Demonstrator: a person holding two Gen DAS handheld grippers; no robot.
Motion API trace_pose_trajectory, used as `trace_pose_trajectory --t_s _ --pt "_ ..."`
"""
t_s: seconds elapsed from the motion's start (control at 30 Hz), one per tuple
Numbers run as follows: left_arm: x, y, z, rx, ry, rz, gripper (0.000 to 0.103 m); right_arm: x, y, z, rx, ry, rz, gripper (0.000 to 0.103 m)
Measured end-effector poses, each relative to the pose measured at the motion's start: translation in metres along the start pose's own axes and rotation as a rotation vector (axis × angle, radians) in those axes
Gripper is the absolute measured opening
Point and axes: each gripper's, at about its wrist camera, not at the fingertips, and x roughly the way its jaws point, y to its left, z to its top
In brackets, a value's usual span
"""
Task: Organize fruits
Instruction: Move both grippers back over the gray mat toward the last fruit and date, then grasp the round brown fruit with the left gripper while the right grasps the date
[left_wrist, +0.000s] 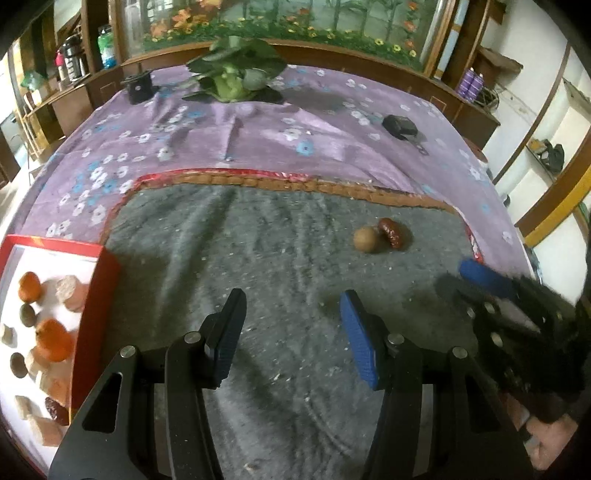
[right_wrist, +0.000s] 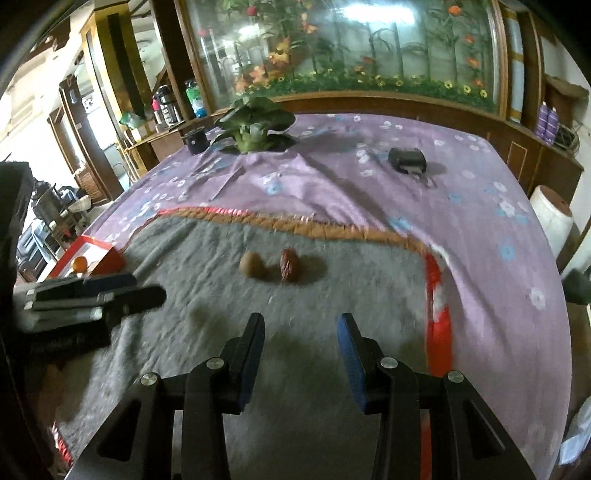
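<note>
A round tan fruit (left_wrist: 365, 239) and a wrinkled red date (left_wrist: 392, 232) lie touching on the grey mat (left_wrist: 258, 258); the right wrist view shows the same tan fruit (right_wrist: 253, 264) and date (right_wrist: 290, 265) a little apart. My left gripper (left_wrist: 293, 317) is open and empty, nearer to me than both and to their left. My right gripper (right_wrist: 301, 332) is also open with nothing between its fingers, short of the pair. A red-rimmed white tray (left_wrist: 94, 291) at the left holds oranges (left_wrist: 51, 339), small brown fruits, a date and pale blocks.
A purple flowered cloth (left_wrist: 258, 129) covers the table beyond the mat. On it stand a leafy green plant (left_wrist: 232, 74), a black cup (left_wrist: 138, 86) and a dark pouch (left_wrist: 400, 125). Wooden shelving and a flower-painted glass panel back the table. The right gripper shows blurred at the right edge of the left wrist view.
</note>
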Motion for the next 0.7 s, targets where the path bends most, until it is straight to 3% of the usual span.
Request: trace_pose_trajectory --t_s 0.2,0.4,0.57,0.7 --pt "0.009 0.001 0.004 0.005 0.018 0.008 0.053 0.036 0.009 0.028 -0.083 0.034 0.021 0.037" --pt "0.015 0.0 0.012 -0.001 0.018 0.005 0.053 0.069 0.012 0.036 -0.164 0.099 -0.015 0.019" --pt "0.017 -0.014 0.02 0.025 0.004 -0.016 0.053 0.053 0.004 0.028 -0.17 0.078 -0.022 0.016" --pt "0.027 -0.032 0.029 0.05 0.004 -0.041 0.053 0.029 -0.011 0.019 -0.104 0.046 -0.019 0.016"
